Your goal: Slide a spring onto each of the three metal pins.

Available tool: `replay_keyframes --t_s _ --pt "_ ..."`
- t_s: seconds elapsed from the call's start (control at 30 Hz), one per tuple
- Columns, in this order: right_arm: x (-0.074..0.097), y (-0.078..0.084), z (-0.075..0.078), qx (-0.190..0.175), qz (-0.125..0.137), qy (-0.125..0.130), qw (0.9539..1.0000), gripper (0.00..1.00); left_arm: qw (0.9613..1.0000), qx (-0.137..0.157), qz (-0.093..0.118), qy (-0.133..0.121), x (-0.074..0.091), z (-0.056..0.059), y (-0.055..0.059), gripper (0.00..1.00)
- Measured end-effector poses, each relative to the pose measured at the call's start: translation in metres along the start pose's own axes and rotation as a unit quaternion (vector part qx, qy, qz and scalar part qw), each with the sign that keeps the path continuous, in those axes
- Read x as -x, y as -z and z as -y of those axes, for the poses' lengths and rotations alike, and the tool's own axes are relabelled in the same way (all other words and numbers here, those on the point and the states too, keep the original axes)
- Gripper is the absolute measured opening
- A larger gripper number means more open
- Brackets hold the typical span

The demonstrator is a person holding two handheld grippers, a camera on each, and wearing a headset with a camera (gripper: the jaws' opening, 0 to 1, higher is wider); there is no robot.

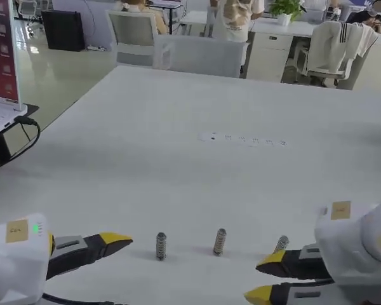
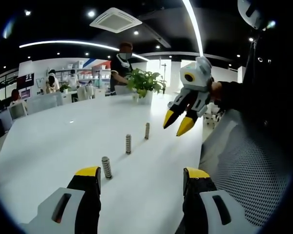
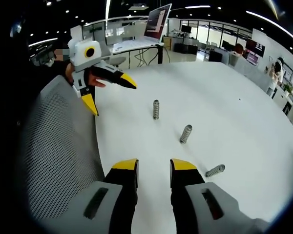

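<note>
**One spring leaning**

Head view: three small grey coiled metal springs (image 1: 220, 241) stand on the white surface (image 1: 197, 171). The leaning spring (image 1: 281, 244), rightmost, sits just beside the right gripper (image 1: 265, 277).
Left gripper view: the left gripper (image 2: 142, 172) is empty, fingers spread.
Right gripper view: fingers parted, empty. Brushing the leaning spring could topple it.

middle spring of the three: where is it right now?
In the head view it is low and centre on the white table: the middle spring stands between the left-hand spring and the right-hand spring.
</note>
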State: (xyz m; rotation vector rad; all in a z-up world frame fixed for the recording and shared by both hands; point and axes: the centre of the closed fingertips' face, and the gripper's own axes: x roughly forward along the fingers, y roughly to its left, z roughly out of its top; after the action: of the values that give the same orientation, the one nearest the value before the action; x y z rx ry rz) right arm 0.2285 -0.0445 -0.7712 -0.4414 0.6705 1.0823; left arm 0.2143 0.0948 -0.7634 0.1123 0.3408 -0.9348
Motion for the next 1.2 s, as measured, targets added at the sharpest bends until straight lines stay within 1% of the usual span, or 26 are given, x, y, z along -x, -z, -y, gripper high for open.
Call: replay_keyframes --t_s 0.1,0.23,0.37,0.5,0.67,0.7,0.73,0.83,0.93,1.03,1.07,1.2 --pt "0.008 0.005 0.007 -0.014 0.006 0.013 0.9998 0.24 1.0000 0.000 -0.001 -0.001 0.000 0.000 0.000 0.64" --pt "0.017 0.012 0.020 -0.030 0.010 0.032 0.9990 0.25 1.0000 0.004 0.000 -0.003 0.000 0.000 0.001 0.65" --pt "0.025 0.019 0.033 -0.049 0.021 0.052 0.9972 0.25 1.0000 0.006 0.000 -0.007 0.000 -0.001 0.002 0.65" --pt "0.032 0.025 0.040 -0.057 0.032 0.062 0.9959 0.29 0.9999 0.009 0.001 -0.009 0.001 -0.002 0.002 0.65" --pt "0.037 0.032 0.049 -0.067 0.049 0.073 0.9939 0.32 0.9999 0.013 0.000 -0.011 0.001 -0.003 0.004 0.65" --pt "0.038 0.031 0.049 -0.068 0.062 0.071 0.9932 0.33 0.9998 0.015 0.000 -0.011 0.001 -0.003 0.004 0.66" --pt "0.039 0.032 0.050 -0.074 0.070 0.070 0.9923 0.35 0.9998 0.016 0.000 -0.012 0.001 -0.004 0.005 0.66" --pt "0.039 0.035 0.049 -0.074 0.075 0.064 0.9924 0.42 0.9997 0.019 -0.001 -0.013 0.002 -0.005 0.007 0.66" --pt "0.038 0.039 0.048 -0.065 0.080 0.065 0.9925 0.48 0.9996 0.023 -0.001 -0.016 0.002 -0.006 0.008 0.66" --pt "0.038 0.040 0.050 -0.070 0.095 0.066 0.9908 0.54 0.9995 0.025 0.000 -0.017 0.002 -0.006 0.008 0.66" --pt "0.038 0.040 0.050 -0.068 0.099 0.067 0.9905 0.58 0.9995 0.025 0.000 -0.018 0.003 -0.006 0.008 0.66" --pt "0.036 0.044 0.051 -0.066 0.104 0.073 0.9897 0.67 0.9994 0.027 -0.001 -0.019 0.003 -0.007 0.009 0.66"
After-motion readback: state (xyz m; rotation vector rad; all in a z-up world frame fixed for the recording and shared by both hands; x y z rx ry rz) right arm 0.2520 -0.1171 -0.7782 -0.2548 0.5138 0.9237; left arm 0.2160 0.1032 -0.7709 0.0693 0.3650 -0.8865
